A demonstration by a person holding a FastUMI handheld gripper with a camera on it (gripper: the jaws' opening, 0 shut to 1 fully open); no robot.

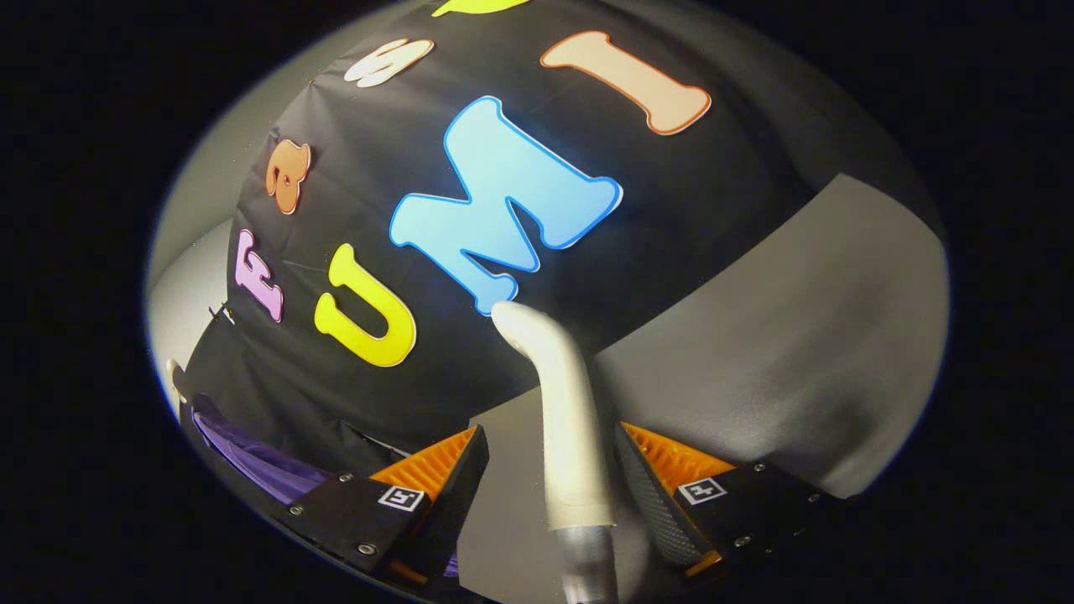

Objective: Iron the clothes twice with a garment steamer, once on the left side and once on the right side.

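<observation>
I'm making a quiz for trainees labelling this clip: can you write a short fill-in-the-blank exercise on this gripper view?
1. The white steamer handle stands ____ the gripper's two fingers.
2. The handle's tip curves toward the black ____ wall beyond it.
3. The garment beside one gripper finger is ____ in colour.
4. The grey surface lies ____ the black wall.

Missing words: between; cloth; purple; below
</observation>
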